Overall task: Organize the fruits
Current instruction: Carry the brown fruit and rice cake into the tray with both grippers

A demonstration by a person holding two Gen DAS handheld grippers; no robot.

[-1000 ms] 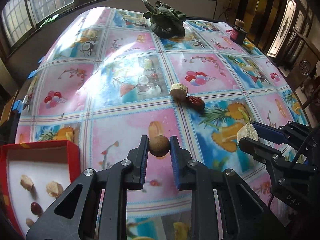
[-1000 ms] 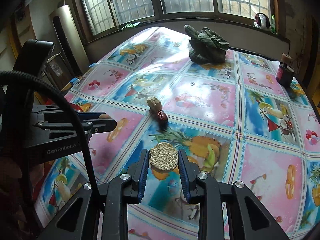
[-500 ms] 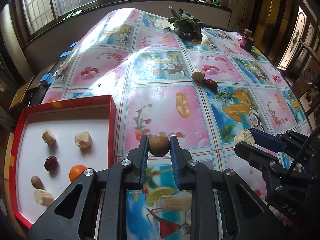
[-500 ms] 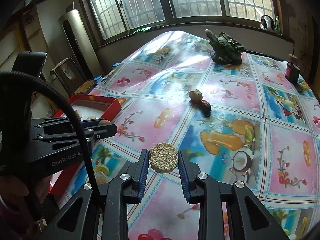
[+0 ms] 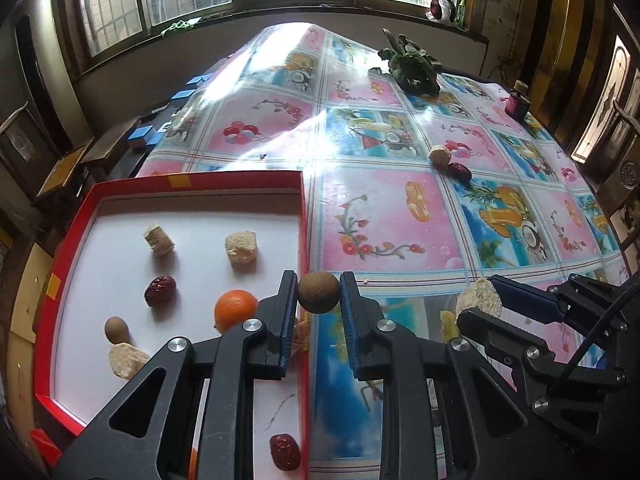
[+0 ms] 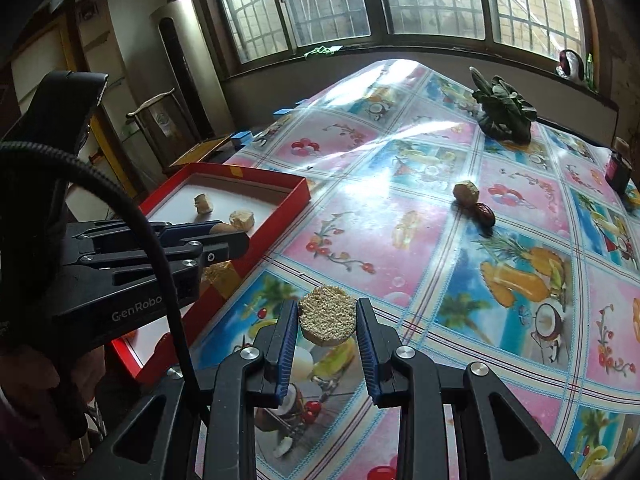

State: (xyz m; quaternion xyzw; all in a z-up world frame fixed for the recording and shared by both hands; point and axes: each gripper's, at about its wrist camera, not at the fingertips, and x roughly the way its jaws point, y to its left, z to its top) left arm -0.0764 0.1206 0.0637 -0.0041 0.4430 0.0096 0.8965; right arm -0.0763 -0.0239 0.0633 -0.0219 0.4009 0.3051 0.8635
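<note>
my left gripper [image 5: 319,298] is clamping a brown round fruit [image 5: 319,297] over the right rim of the red tray [image 5: 192,179]. my right gripper [image 6: 327,315] is gripping a beige grainy disc [image 6: 327,314] above the tablecloth [image 6: 400,208].

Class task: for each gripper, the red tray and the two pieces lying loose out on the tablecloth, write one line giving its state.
left gripper: shut on a brown ball.
right gripper: shut on a crumbly round piece.
red tray: open-topped, holding several pieces.
tan chunk: on the cloth, not yet collected.
red date: lying next to the chunk.
</note>
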